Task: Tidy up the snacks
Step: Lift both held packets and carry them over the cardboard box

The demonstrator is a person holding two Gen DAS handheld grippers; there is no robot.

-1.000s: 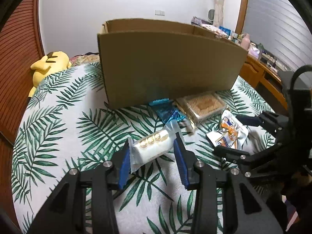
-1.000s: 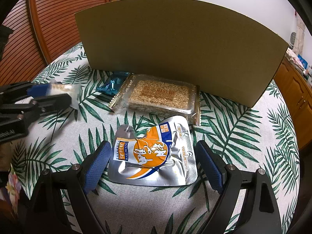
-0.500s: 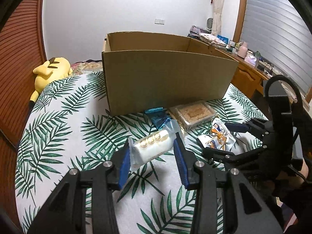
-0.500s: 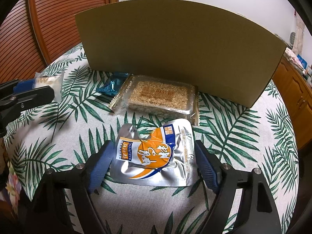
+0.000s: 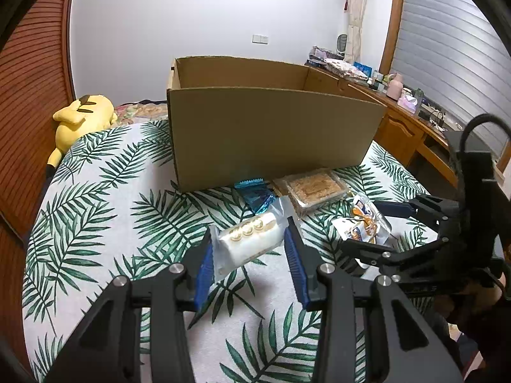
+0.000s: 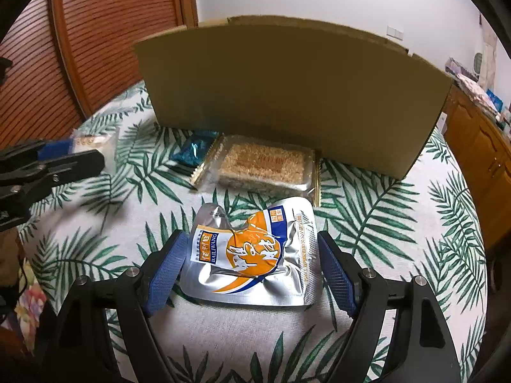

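Both tools have risen since the earlier frames, each lifting its packet off the leaf-print table.
The cardboard box stands at upper centre; right tool pinches the silver-orange pouch at lower centre; left tool clamps the white cake packet, lower centre.

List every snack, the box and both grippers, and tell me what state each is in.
Cardboard box: open, upright.
White snack pack: gripped, lifted.
Foil pouch: gripped, crumpled.
Cracker tray: sealed, flat.
Blue packet: lying flat.
Left hand-held gripper: shut.
Right hand-held gripper: shut.
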